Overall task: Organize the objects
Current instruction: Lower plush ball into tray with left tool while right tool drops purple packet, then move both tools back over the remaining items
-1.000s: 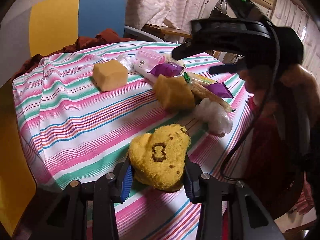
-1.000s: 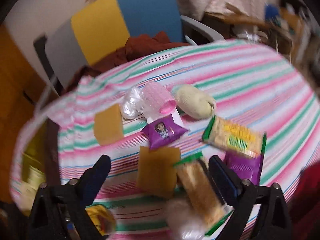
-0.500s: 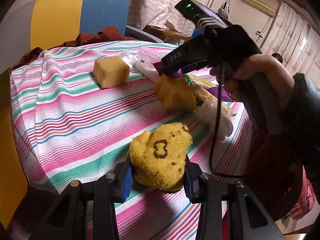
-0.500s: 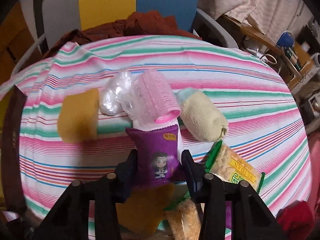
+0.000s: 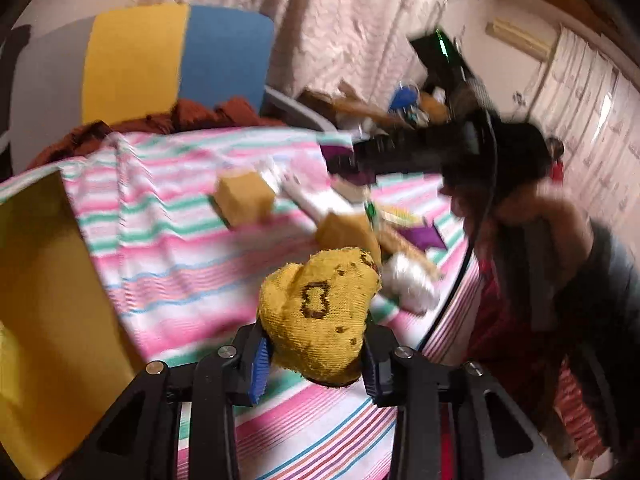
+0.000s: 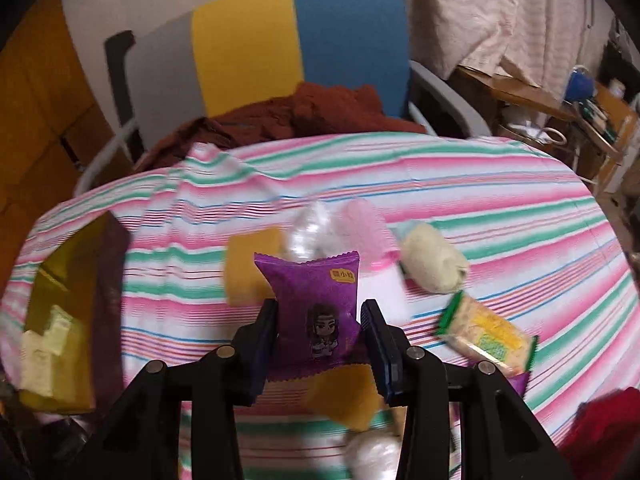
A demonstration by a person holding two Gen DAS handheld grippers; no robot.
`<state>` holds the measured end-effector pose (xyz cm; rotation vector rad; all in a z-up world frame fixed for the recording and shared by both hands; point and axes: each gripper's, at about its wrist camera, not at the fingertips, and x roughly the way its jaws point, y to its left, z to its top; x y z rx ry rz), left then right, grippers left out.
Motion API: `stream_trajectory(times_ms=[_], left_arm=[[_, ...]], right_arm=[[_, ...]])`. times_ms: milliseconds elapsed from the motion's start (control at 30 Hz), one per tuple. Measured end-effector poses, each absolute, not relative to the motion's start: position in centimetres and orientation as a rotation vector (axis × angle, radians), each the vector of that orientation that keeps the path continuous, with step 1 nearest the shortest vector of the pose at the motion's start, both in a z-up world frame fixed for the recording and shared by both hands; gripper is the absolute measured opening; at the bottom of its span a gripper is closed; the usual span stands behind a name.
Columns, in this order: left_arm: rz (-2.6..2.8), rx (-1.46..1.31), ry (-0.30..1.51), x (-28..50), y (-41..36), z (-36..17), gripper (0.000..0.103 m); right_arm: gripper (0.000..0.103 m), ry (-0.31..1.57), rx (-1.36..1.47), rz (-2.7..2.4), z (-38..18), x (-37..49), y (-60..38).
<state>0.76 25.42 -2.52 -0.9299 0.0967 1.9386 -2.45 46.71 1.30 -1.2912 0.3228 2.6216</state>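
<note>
My left gripper [image 5: 314,354] is shut on a yellow knitted sock ball [image 5: 318,312] and holds it just above the striped tablecloth [image 5: 168,264]. My right gripper [image 6: 320,332] is shut on a purple snack packet [image 6: 316,312] with a cartoon figure, lifted over the pile. In the left wrist view the right gripper [image 5: 344,160] appears blurred at upper right, with a purple packet [image 5: 334,151] at its tip. Below lie yellow sponges [image 6: 250,272], a cream sock ball [image 6: 434,264], a pink roller [image 6: 370,236] and a cracker pack [image 6: 486,336].
A yellow box [image 6: 68,320] stands at the table's left edge, seen also as a yellow box [image 5: 48,304] in the left wrist view. A chair [image 6: 260,48] with grey, yellow and blue back holds brown cloth [image 6: 300,116]. A cluttered desk [image 6: 568,96] stands far right.
My right gripper lifted the purple packet off the pile and drew back. My left gripper raised the yellow sock ball off the cloth and swung left toward the yellow box.
</note>
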Motion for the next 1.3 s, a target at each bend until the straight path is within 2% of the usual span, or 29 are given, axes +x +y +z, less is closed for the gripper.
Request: stream_trajectory(times_ms=[200, 533, 600, 633, 667, 833, 1000, 1167, 1300], left_arm=[[2.116, -0.920, -0.050, -2.3, 18.3, 0.7, 0.037], [2.511, -0.986, -0.125, -9.1, 6.4, 1.9, 0.038], [2.591, -0.991, -0.114, -10.3, 4.6, 1.9, 0.041], [2.621, -1.019, -0.098, -10.9, 4.1, 1.6, 0.049], [2.634, -1.060, -0.098, -11.8, 3.2, 1.2, 0.050], [2.685, -1.135, -0.181, -12.0, 0.8, 0.2, 0.052], [2.699, -1.108, -0.189, -10.1, 0.7, 0.0, 0.052], [2.704, -1.075, -0.178, -8.0, 1.4, 0.5, 0.052], [2.693, -1.073, -0.125, -6.7, 2.4, 0.4, 0.052]], right_arm=[[0.042, 0.314, -1.311, 2.793, 2.6, -3.4, 40.0], [0.043, 0.279, -1.527, 3.065, 1.9, -5.1, 25.6], [0.046, 0.282, -1.577, 3.112, 1.4, -5.4, 22.7], [0.046, 0.281, -1.604, 3.134, 1.1, -5.3, 21.5], [0.046, 0.279, -1.617, 3.147, 1.0, -5.3, 20.9], [0.058, 0.201, -1.679, 3.180, 0.1, -4.3, 18.0], [0.060, 0.127, -1.666, 3.148, -0.4, -3.7, 18.3], [0.075, 0.040, -1.605, 3.095, -0.6, -2.8, 19.6], [0.082, 0.016, -1.570, 3.071, -0.5, -2.2, 20.5]])
